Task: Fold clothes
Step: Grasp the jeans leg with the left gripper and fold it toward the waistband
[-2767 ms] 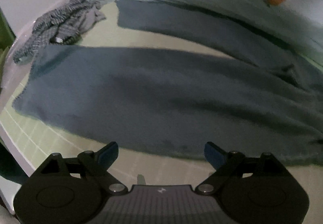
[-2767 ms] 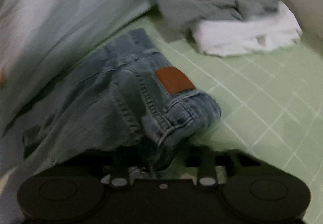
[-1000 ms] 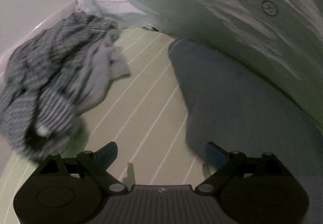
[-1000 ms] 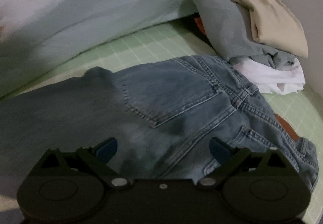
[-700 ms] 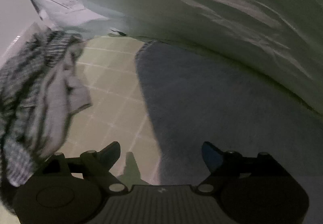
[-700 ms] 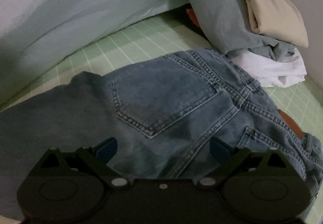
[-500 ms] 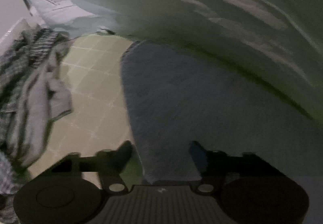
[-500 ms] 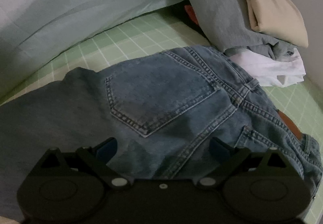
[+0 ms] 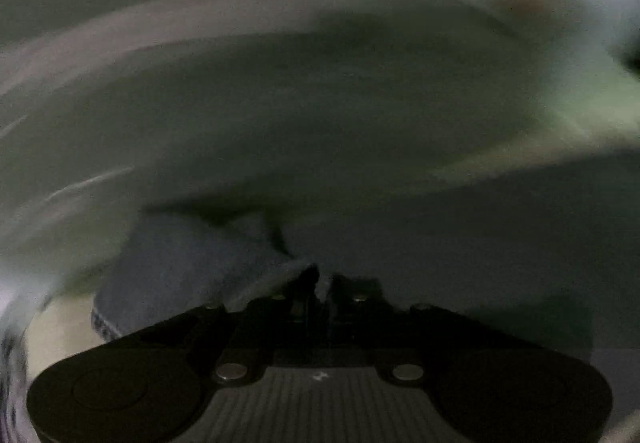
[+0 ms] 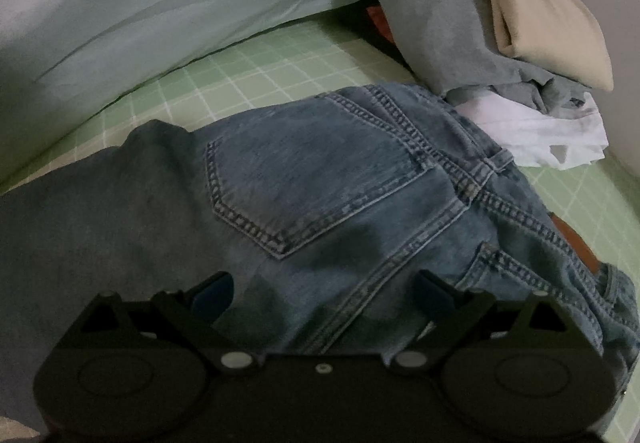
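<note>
Jeans hem pinched in left tongs; right tongs spread wide above seat.

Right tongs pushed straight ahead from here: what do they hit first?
Most likely the jeans: the open right tongs sit just over the seat, aimed at the back pocket. Depth is unclear; if they clear the denim, the green sheet comes next.

Left gripper was closed, pinching the jeans; right gripper hung spread wide above the jeans.
</note>
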A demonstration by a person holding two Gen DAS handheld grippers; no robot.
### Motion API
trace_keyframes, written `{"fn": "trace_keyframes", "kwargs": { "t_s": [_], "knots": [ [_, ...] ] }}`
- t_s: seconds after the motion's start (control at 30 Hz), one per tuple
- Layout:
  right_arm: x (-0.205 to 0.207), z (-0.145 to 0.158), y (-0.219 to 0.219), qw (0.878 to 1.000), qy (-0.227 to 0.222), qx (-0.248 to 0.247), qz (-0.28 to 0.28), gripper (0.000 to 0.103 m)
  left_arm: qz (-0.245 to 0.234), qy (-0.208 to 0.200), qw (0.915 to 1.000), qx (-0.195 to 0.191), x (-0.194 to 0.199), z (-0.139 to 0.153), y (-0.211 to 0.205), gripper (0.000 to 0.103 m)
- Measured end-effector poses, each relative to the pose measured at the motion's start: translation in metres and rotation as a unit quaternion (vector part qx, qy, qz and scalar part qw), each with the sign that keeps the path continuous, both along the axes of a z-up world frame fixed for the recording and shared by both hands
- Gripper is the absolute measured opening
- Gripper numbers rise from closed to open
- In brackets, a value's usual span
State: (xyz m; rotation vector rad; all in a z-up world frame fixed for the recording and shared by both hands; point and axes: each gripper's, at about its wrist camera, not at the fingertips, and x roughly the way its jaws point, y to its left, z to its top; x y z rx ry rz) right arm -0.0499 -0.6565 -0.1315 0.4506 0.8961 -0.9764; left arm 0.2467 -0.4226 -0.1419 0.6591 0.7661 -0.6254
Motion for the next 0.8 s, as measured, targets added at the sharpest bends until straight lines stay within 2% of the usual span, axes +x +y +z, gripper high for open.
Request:
{"fn": "trace_keyframes", "kwargs": {
  "t_s": [0.03, 0.07, 0.17, 0.2, 0.27, 0.33, 0.4, 0.47, 0.57, 0.73, 0.8],
  "knots": [
    [0.0, 0.0, 0.0, 1.0, 0.001, -0.001, 0.002, 0.098, -0.028, 0.002, 0.9995, 0.016, -0.014, -0.008, -0.012, 0.02],
    [0.0, -0.001, 0.001, 1.0, 0.001, -0.001, 0.005, 0.098, -0.035, 0.0, 0.9992, 0.02, -0.024, -0.012, -0.018, 0.016],
    [-0.001, -0.001, 0.002, 1.0, 0.002, -0.002, 0.012, 0.098, -0.045, 0.01, 0.9988, 0.017, -0.047, -0.016, -0.026, 0.021],
    [-0.002, -0.002, 0.002, 1.0, 0.001, -0.003, 0.013, 0.098, -0.039, 0.029, 0.9988, 0.002, -0.047, -0.013, -0.023, 0.029],
    [-0.002, -0.003, 0.003, 1.0, 0.002, -0.004, 0.015, 0.098, -0.014, 0.072, 0.9964, -0.043, -0.042, -0.004, -0.009, 0.037],
    [0.0, -0.005, 0.003, 1.0, 0.006, -0.006, 0.018, 0.098, 0.021, 0.084, 0.9927, -0.084, -0.037, 0.006, 0.01, 0.036],
    [0.001, -0.007, 0.004, 1.0, 0.008, -0.006, 0.02, 0.098, 0.056, 0.073, 0.9897, -0.11, -0.031, 0.016, 0.026, 0.036],
    [0.002, -0.009, 0.004, 1.0, 0.006, -0.003, 0.019, 0.098, 0.091, 0.057, 0.9867, -0.122, -0.023, 0.022, 0.039, 0.036],
    [0.004, -0.012, 0.005, 1.0, 0.008, -0.003, 0.02, 0.099, 0.127, 0.075, 0.979, -0.14, -0.002, 0.022, 0.049, 0.034],
    [0.005, -0.013, 0.006, 1.0, 0.011, -0.005, 0.023, 0.099, 0.112, 0.104, 0.9776, -0.145, 0.014, 0.012, 0.039, 0.034],
    [0.004, -0.014, 0.006, 1.0, 0.01, -0.004, 0.024, 0.099, 0.112, 0.118, 0.9744, -0.155, 0.021, 0.005, 0.034, 0.036]
  ]
}}
